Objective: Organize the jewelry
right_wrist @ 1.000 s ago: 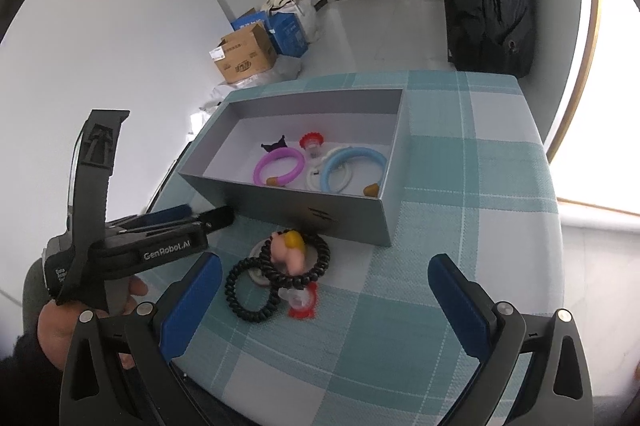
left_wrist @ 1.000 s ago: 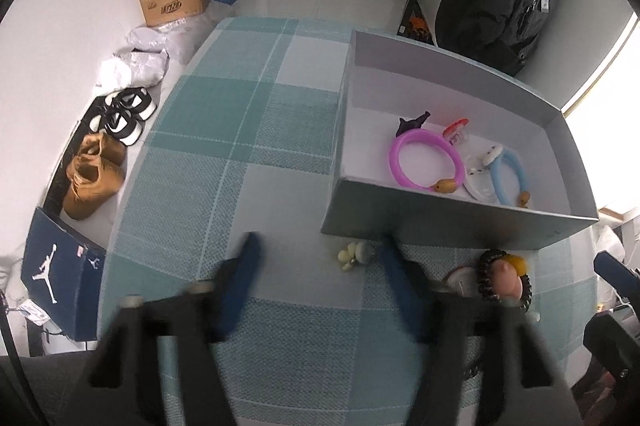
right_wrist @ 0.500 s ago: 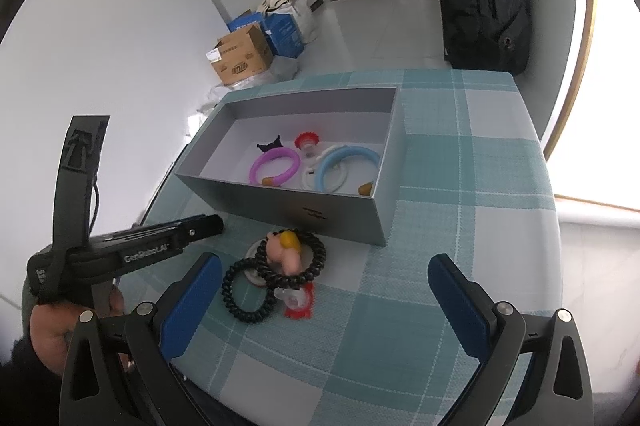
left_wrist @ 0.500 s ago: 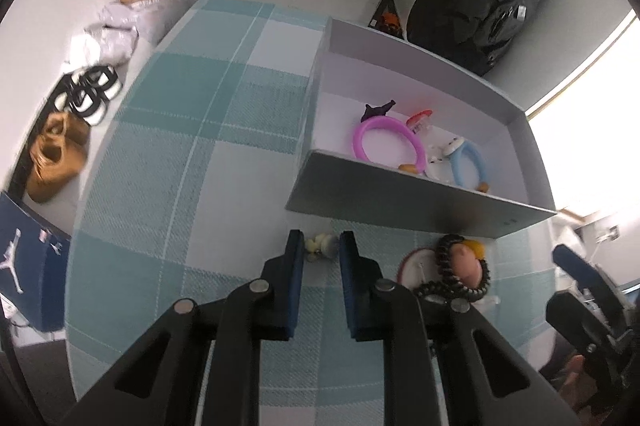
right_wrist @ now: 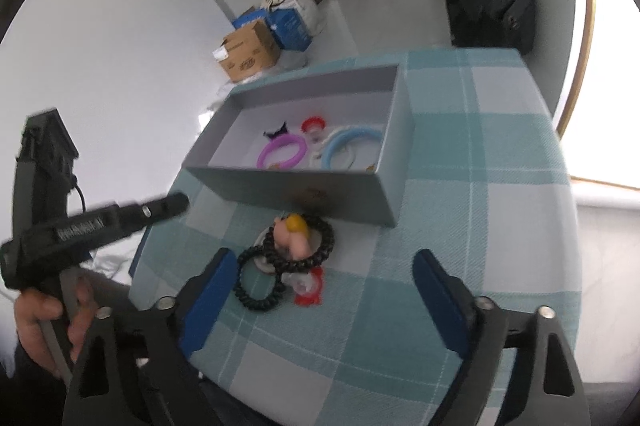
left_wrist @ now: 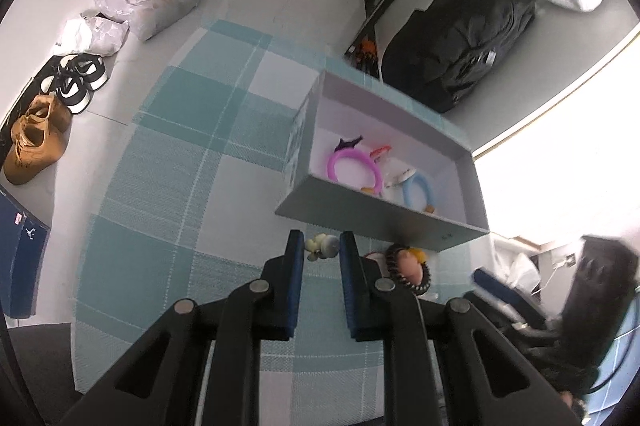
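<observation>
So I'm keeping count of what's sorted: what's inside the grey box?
Inside the grey box lie a purple ring, a blue ring, a white ring, a red piece and a small black piece. The near wall hides the floor strip right behind it.

The left hand-held gripper (left_wrist: 319, 255), wide open a second ago, now has its jaws drawn in close on either side of the small pale-yellow charm (left_wrist: 320, 246) lying on the desk (left_wrist: 168, 186) before the grey box (left_wrist: 380, 222). The right hand-held gripper (right_wrist: 320, 280) now sits nearer the black coil hair ties (right_wrist: 280, 266).
</observation>
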